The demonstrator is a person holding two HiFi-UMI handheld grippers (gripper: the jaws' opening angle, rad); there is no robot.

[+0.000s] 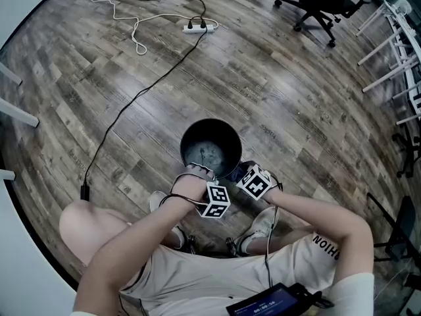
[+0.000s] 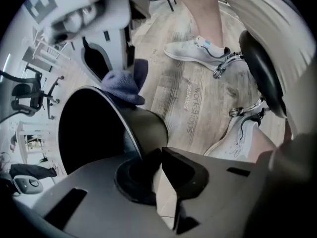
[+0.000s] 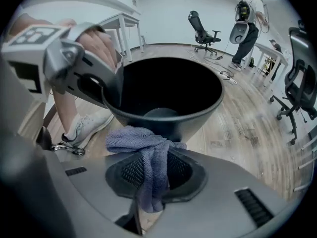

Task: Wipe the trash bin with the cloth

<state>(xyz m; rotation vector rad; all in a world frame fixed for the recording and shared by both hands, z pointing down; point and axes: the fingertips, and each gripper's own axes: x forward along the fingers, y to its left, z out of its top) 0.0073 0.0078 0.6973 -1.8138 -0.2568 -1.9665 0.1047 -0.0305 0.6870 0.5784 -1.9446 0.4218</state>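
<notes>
Trash bin: we saw it standing on the wooden floor, mouth up, just in front of our shoes.
Left gripper: we had it clamped on the bin's near rim, the wall pinched between its jaws.
Right gripper: its jaws were closed on the cloth, just beside the left gripper at the bin's near side.
Cloth: a blue-grey bunch; we held it with its free wad lying against the bin's outer wall at the rim.
</notes>
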